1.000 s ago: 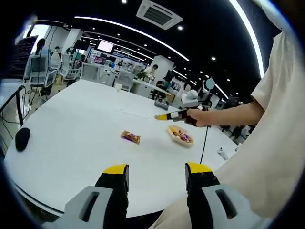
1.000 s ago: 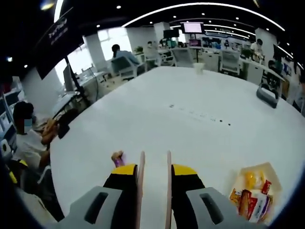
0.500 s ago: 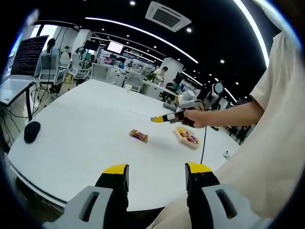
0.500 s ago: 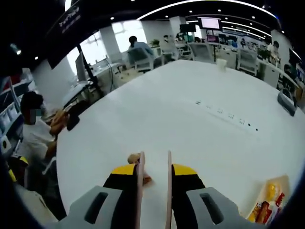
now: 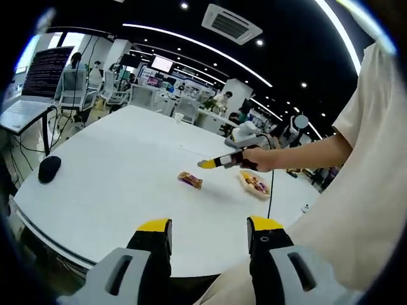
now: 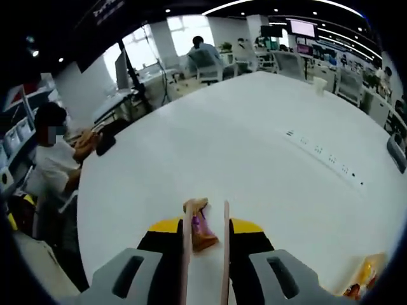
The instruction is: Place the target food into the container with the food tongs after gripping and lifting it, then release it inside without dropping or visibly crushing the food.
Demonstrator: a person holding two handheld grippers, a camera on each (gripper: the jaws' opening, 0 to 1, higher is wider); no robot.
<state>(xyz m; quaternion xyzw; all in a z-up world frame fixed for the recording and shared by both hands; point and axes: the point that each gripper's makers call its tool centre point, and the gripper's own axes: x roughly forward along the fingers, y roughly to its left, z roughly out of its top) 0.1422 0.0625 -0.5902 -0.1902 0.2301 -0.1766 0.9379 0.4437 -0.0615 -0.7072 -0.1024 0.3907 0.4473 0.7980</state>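
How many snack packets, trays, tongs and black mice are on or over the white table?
Snack packet lying loose: 1
Tray of snacks: 1
Tongs in the right tool: 1
Black mouse: 1
Total: 4

Open tabletop [image 6: 254,146] around snack [image 6: 202,229]

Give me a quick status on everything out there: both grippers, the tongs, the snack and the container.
Left gripper: open, holding nothing, hanging near the table edge.
Right gripper: shut on the tongs.
Tongs: arms apart, either side of the snack packet, not yet closed on it.
Snack packet: lying on the white table, not lifted.
Container: on the table, already holding other wrapped snacks.
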